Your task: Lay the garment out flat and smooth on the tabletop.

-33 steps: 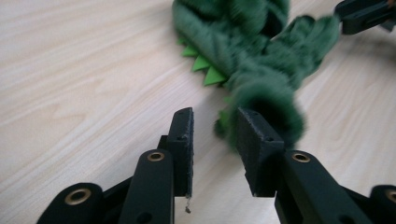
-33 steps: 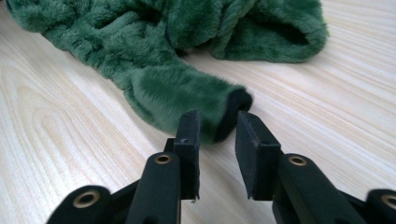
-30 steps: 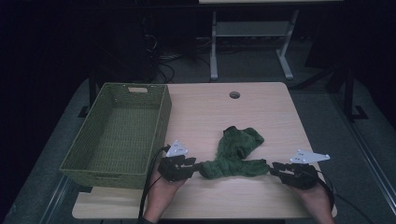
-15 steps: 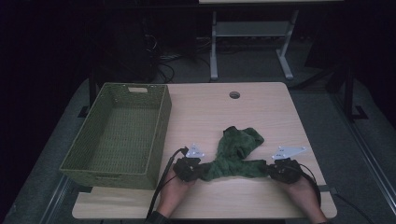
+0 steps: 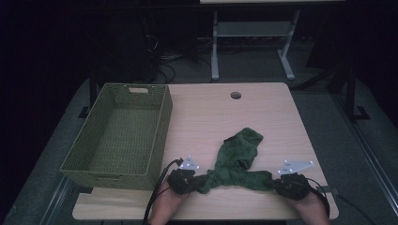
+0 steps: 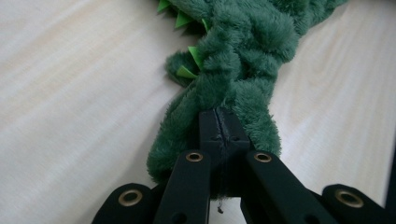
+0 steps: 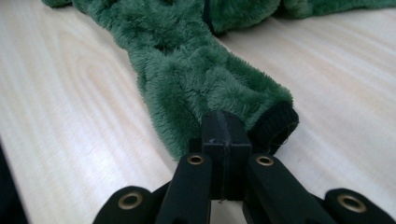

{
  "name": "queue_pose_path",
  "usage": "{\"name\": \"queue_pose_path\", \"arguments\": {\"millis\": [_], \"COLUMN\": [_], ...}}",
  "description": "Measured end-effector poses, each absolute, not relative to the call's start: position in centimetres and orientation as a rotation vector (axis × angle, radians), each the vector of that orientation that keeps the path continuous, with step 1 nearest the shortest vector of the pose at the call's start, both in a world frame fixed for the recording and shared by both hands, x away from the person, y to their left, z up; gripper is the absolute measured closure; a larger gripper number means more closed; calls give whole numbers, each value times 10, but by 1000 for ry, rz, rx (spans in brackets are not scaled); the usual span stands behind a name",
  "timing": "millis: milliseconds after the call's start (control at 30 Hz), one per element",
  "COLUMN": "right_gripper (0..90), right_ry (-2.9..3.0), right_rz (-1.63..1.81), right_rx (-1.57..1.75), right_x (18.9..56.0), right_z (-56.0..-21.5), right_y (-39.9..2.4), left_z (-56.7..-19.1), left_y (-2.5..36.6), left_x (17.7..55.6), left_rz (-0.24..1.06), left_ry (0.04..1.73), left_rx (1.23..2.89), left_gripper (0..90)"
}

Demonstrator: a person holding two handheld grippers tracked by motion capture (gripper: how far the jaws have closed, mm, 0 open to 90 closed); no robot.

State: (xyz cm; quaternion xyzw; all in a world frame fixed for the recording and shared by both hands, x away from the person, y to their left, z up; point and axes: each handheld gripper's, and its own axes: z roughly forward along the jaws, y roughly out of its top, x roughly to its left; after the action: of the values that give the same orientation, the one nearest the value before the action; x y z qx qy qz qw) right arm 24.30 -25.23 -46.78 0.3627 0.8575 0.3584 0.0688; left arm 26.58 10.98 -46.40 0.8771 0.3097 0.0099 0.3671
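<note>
the left gripper [image 5: 184, 180] sits at the near edge of the table, its black jaws pressed together on the near-left end of a green plush garment [image 5: 237, 161]; in the left gripper view the left gripper [image 6: 219, 135] shows its two pads meeting with fuzzy green fabric bunched around them, and small bright green spikes [image 6: 189, 58] stick out along the left side of the plush garment [image 6: 243, 56]. the right gripper [image 5: 286, 183] sits at the near right of the table, jaws likewise closed on the other near end of the cloth; in the right gripper view the right gripper [image 7: 224, 135] clamps the fuzzy edge just beside a dark ribbed cuff [image 7: 275, 123] that ends this limb of the plush garment [image 7: 187, 70]. a hand [image 5: 164, 208] comes in from the bottom behind the left tool and another hand [image 5: 312, 211] behind the right one, each with a cable trailing off. the garment lies flat on the light wooden table [image 5: 211, 122], stretched between the two tools along the near edge, with a third lobe reaching away toward the far right of centre. a green woven basket [image 5: 117, 133] stands on the left side of the table, well apart from the cloth. a round cable hole [image 5: 235, 95] lies near the far edge.
</note>
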Motion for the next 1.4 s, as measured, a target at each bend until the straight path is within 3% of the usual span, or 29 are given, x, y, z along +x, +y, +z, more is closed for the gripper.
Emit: {"name": "queue_pose_path", "arguments": {"millis": [100, 167, 267, 500, 833, 1033, 1200, 1267, 1400], "right_gripper": [873, 798, 757, 624, 540, 539, 633, 757, 826], "right_ry": [2579, 2567, 2534, 2499, 2548, 2574, 2572, 2557, 2554], "right_rz": [1109, 1162, 1193, 1216, 1213, 1217, 1200, 1166, 1141], "right_rx": [1093, 1069, 1060, 1109, 1168, 1185, 1199, 1153, 1124], "right_x": [241, 242, 243, 270, 293, 294, 297, 298, 297], "right_z": [-469, -465, -460, -453, -462, -464, -467, -466, -465], "right_y": [-254, -256, -256, -245, -228, -222, -216, -213, -213], "left_z": [-462, -452, -442, -417, -416, -412, -414, -417, -421], "left_y": [110, 109, 106, 79, 52, 41, 30, 25, 23], "left_x": [263, 264, 268, 309, 359, 371, 377, 379, 383], "left_rz": [21, 30, 55, 110, 122, 107, 89, 77, 68], "left_ry": [798, 789, 765, 703, 684, 649, 629, 635, 634], "left_rx": [2244, 2222, 2217, 2201, 2173, 2160, 2167, 2172, 2180], "left_gripper": [884, 781, 725, 601, 522, 495, 496, 503, 574]}}
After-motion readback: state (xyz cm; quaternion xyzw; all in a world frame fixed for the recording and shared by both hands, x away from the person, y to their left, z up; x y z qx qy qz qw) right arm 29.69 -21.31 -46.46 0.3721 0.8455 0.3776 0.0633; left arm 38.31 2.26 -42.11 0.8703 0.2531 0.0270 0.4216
